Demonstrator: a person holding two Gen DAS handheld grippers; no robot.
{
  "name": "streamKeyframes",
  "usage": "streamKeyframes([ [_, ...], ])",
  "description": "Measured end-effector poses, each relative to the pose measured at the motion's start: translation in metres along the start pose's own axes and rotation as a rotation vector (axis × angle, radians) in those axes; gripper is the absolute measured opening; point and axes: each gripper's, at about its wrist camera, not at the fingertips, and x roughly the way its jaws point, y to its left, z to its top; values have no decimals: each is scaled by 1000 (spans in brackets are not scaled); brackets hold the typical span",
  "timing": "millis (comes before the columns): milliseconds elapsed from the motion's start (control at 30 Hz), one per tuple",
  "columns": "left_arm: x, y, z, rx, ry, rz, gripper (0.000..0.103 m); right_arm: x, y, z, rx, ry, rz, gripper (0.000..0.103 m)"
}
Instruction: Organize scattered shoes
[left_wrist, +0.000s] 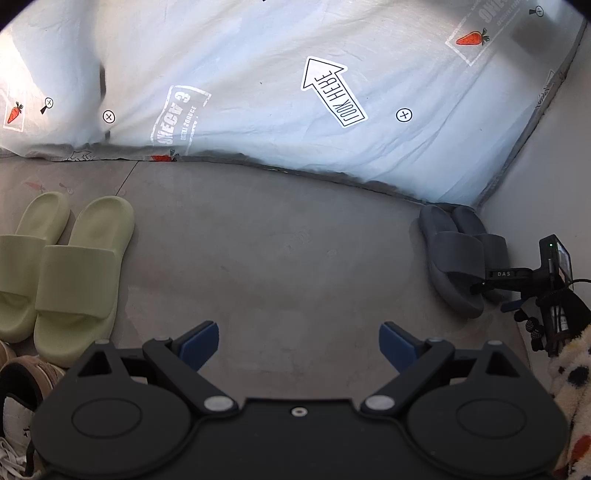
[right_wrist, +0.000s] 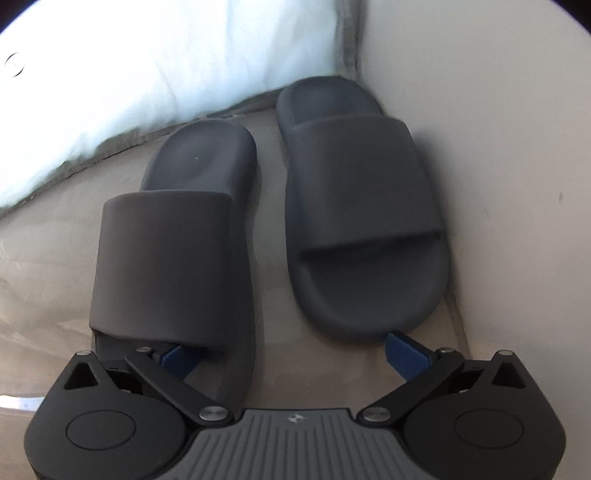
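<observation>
Two dark grey slides stand side by side in the corner, the left one (right_wrist: 166, 251) and the right one (right_wrist: 362, 206), both flat on the floor. My right gripper (right_wrist: 291, 354) is open wide at their near ends. Its left blue pad (right_wrist: 179, 360) sits under the strap of the left slide, and its right pad (right_wrist: 404, 350) lies just off the right slide's end. Neither pad presses on anything. In the left wrist view the grey pair (left_wrist: 458, 254) is at the far right. My left gripper (left_wrist: 299, 343) is open over bare floor.
A pale green pair of slides (left_wrist: 77, 269) stands at the left, with a brown shoe (left_wrist: 26, 376) and a white sneaker (left_wrist: 11, 424) below it. A bed with a printed light sheet (left_wrist: 258, 92) borders the floor. A pale wall (right_wrist: 498, 147) closes the right side. A spotted fleece sleeve (left_wrist: 569, 369) shows.
</observation>
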Motion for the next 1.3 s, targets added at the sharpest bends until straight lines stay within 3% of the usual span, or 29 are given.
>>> streamKeyframes([
  [67, 0, 1, 1, -6, 0, -2, 94, 12, -16, 3, 129, 121, 71, 103],
  [233, -2, -1, 3, 4, -10, -2, 94, 7, -7, -8, 91, 38, 18, 103],
  [333, -1, -2, 4, 9, -8, -3, 94, -9, 14, -29, -29, -131, -67, 103],
  [467, 3, -4, 4, 10, 4, -6, 94, -28, 55, -82, -264, -487, -136, 102],
  [500, 4, -4, 4, 11, 6, -8, 94, -27, 66, -92, -316, -539, -172, 102],
  [567, 5, -6, 4, 14, 10, -13, 94, -23, 87, -111, -413, -634, -239, 88],
  [600, 5, -6, 4, 16, 9, -14, 94, -19, 94, -113, -430, -645, -254, 64],
  [633, 4, -7, 4, 19, 8, -14, 94, -15, 100, -116, -443, -657, -262, 50],
  [833, 2, -6, 4, 12, 2, -10, 94, -18, 127, -120, -487, -718, -181, 50],
  [933, 1, -4, 3, 6, -3, -6, 94, -6, 137, -108, -516, -668, -225, 49],
  [1167, -3, 3, 3, -12, -11, 5, 94, 1, 119, -79, -423, -672, -243, 49],
  [1300, -8, 4, 5, -6, -38, 2, 94, -7, 106, -64, -358, -676, -195, 51],
])
